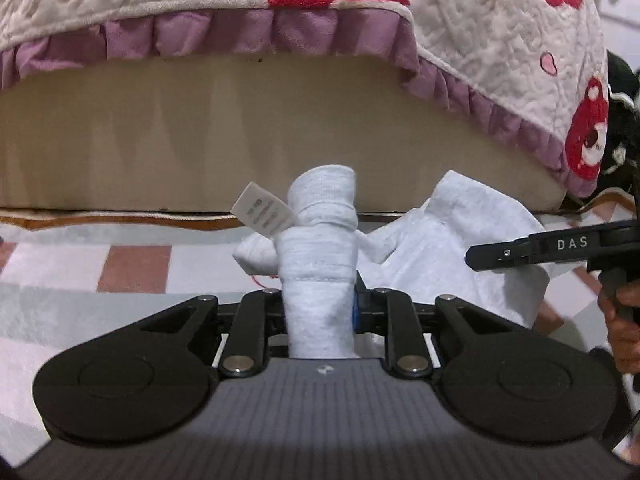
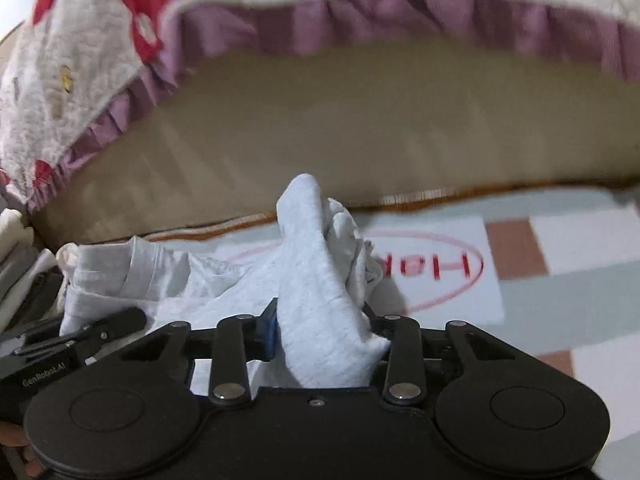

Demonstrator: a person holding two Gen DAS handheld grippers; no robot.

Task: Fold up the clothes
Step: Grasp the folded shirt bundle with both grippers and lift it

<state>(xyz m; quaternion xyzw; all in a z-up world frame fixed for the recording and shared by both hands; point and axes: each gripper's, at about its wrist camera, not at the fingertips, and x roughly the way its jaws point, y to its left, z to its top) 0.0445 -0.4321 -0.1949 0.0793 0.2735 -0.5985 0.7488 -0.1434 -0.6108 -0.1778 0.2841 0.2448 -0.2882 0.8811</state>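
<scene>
A light grey garment (image 1: 444, 240) lies crumpled on the checked mat in front of a bed. My left gripper (image 1: 320, 304) is shut on a bunched fold of it, which stands up between the jaws with a white care label (image 1: 262, 214) sticking out left. My right gripper (image 2: 320, 332) is shut on another bunched part of the same garment (image 2: 316, 264). In the left wrist view the right gripper (image 1: 532, 252) comes in from the right, over the cloth. In the right wrist view the left gripper (image 2: 80, 340) shows at lower left.
The bed side (image 1: 240, 136) is close ahead, with a quilted cover with a purple frill (image 1: 200, 36) hanging over it. The mat (image 2: 560, 288) has brown and pale squares and a red oval logo (image 2: 432, 268). Folded pale cloths (image 2: 16, 264) sit at far left.
</scene>
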